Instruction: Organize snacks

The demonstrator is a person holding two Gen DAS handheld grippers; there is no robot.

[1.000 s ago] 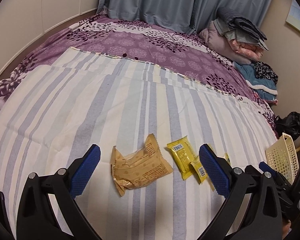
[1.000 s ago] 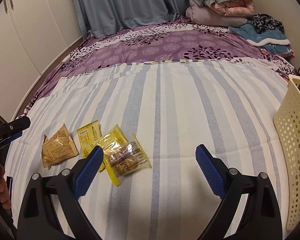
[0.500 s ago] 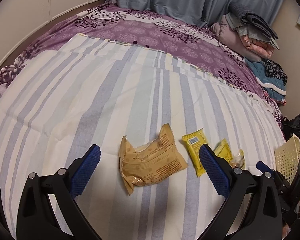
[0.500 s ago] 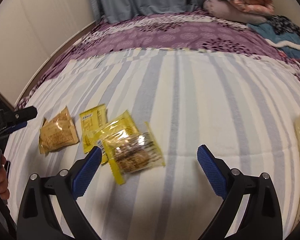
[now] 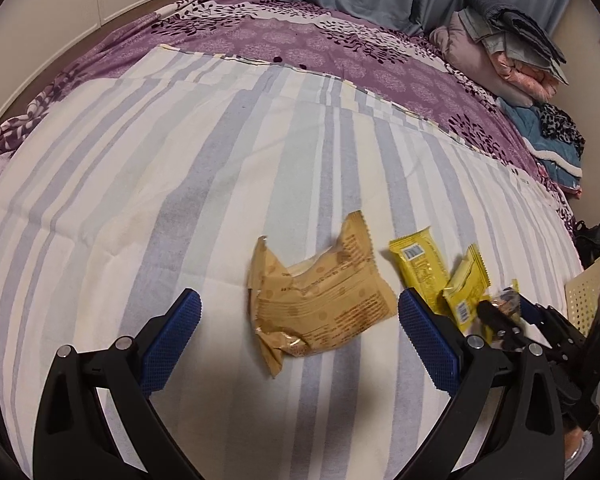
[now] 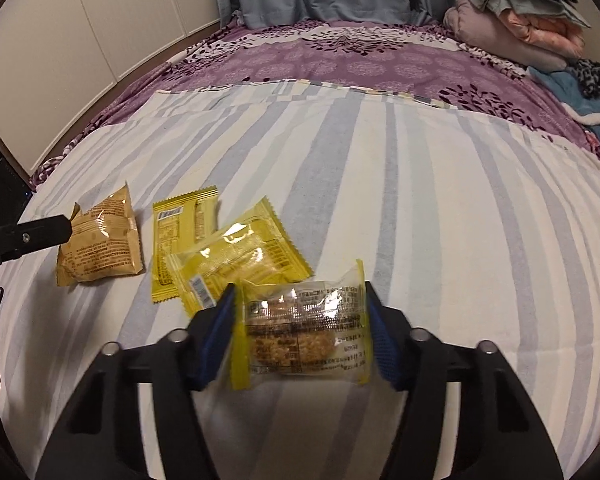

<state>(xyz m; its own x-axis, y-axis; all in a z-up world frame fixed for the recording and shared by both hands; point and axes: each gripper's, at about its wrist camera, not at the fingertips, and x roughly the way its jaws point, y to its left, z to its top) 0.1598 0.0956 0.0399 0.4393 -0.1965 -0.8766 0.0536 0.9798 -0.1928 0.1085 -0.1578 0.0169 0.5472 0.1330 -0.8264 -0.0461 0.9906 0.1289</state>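
Note:
Several snack packets lie on the striped sheet. A tan packet [image 5: 320, 300] sits just ahead of my open, empty left gripper [image 5: 300, 332]; it also shows in the right wrist view [image 6: 100, 244]. Two yellow packets [image 6: 184, 236] [image 6: 240, 256] lie to its right, and show in the left wrist view [image 5: 420, 264] [image 5: 466, 288]. My right gripper [image 6: 300, 332] has closed on a clear packet with a yellow edge [image 6: 304, 332], its blue pads touching both ends. The packet rests low over the sheet.
A cream perforated basket [image 5: 584, 296] stands at the right edge of the bed. A purple floral blanket [image 6: 340, 60] covers the far half. Folded clothes [image 6: 520, 20] are piled at the back right. White cupboard doors [image 6: 80, 40] line the left.
My right gripper moved forward and left over the clear packet and closed its jaws on it. My left gripper moved closer to the tan packet and stays open.

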